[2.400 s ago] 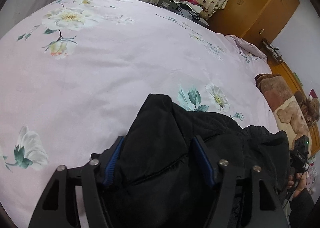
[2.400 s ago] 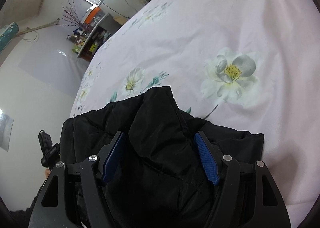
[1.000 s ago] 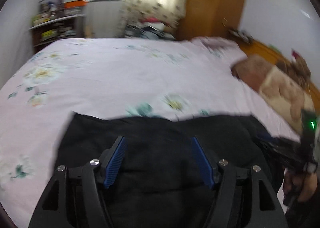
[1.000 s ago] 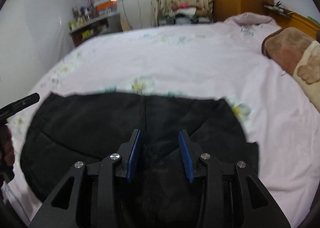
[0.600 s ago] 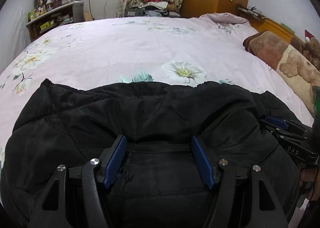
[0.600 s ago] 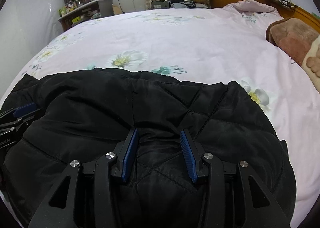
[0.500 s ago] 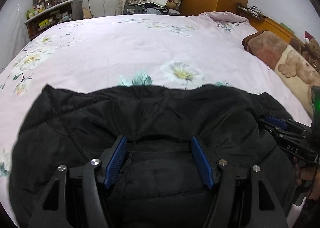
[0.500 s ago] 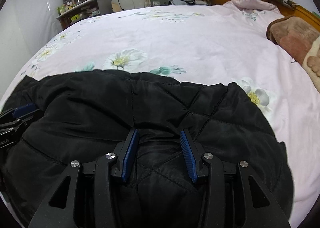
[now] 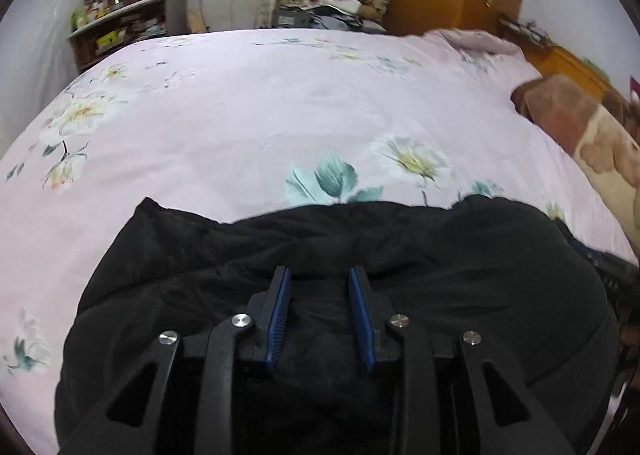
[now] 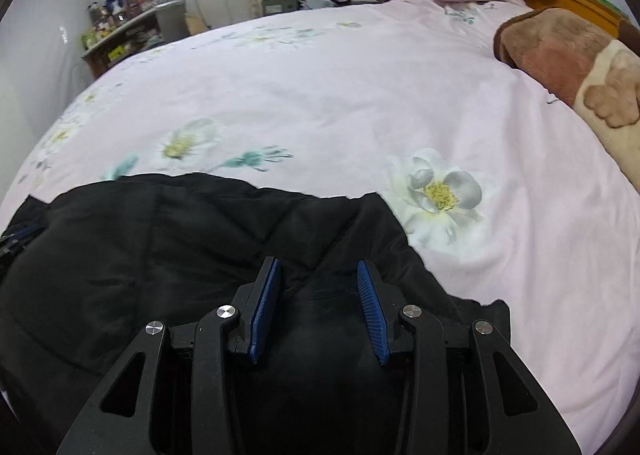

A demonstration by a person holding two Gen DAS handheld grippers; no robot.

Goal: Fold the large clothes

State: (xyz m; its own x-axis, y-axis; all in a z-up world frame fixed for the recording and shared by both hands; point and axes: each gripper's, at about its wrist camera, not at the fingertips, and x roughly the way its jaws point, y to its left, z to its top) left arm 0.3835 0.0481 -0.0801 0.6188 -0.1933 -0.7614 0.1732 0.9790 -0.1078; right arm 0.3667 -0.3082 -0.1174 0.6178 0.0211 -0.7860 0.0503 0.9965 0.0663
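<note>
Black quilted padded jacket (image 9: 440, 255) bunched on near side of pink floral bedsheet (image 9: 248, 127). Left gripper (image 9: 320, 287) and right gripper (image 10: 316, 283) each pinch thick jacket folds, pads partly closed. Lift evenly, keep edges aligned.

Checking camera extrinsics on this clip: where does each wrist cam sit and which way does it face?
Left wrist: on the left gripper, looking forward along its fingers across the black jacket and the floral bedsheet toward the curtained window; only its own fingers show.
Right wrist: on the right gripper, facing much the same way; the brown blanket lies right.
Shared: jacket, sheet, shelf, wardrobe.
</note>
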